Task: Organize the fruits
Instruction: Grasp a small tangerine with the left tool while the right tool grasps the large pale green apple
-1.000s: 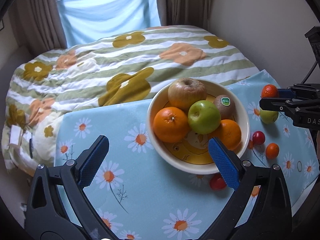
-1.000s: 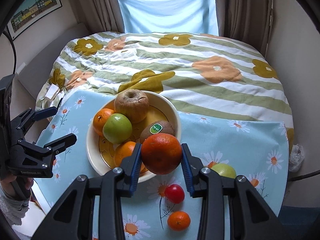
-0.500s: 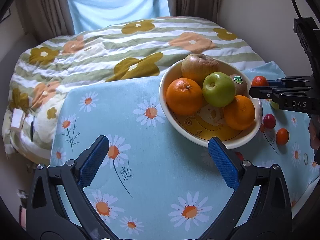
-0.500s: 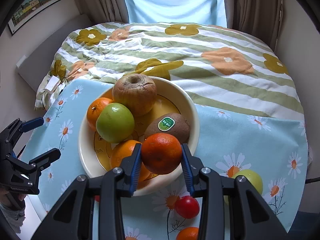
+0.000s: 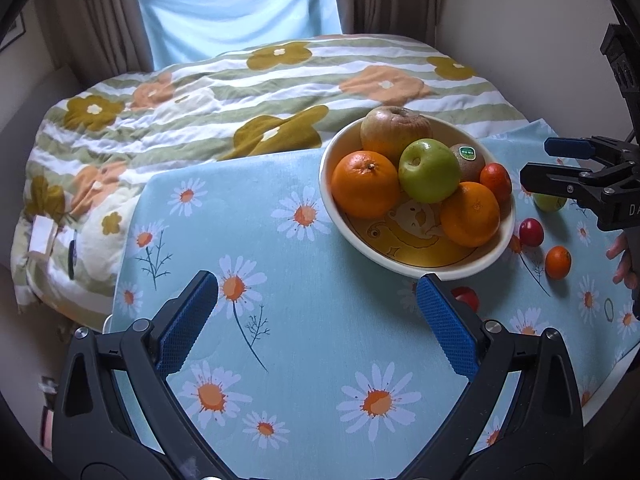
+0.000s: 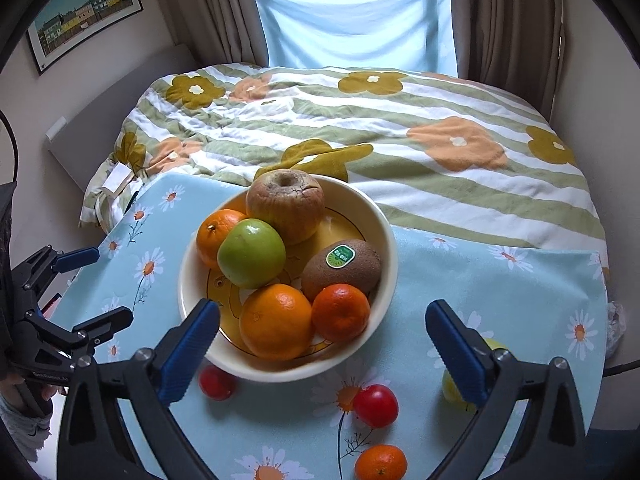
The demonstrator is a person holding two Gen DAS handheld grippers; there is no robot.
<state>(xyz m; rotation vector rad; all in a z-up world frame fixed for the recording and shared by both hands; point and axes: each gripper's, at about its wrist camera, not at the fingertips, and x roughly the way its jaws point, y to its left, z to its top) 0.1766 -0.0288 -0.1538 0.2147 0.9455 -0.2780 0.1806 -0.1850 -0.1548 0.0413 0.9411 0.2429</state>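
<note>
bowl [image 6: 384, 216]: six fruits in, incl. small mandarin [image 6: 340, 312]
left out: two red [image 6: 376, 405], one mandarin [image 6: 380, 462], one green [image 6: 454, 390], near bowl on counter
my jaws: both sets apart, empty

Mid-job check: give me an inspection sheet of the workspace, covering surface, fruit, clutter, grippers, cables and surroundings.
Surface: daisy-print tablecloth, flat, butting against the bed.
Job's things: bowl holds a wrinkled apple, green apple, kiwi, two oranges and a mandarin. Loose on the cloth: two red fruits, a small mandarin, a yellow-green fruit.
Clutter: nothing seen.
Grippers: left hand-held gripper open, empty; right hand-held gripper open, empty, near the bowl.
Cables: black cable at the right edge.
Surroundings: floral quilt, curtains, framed picture.
</note>
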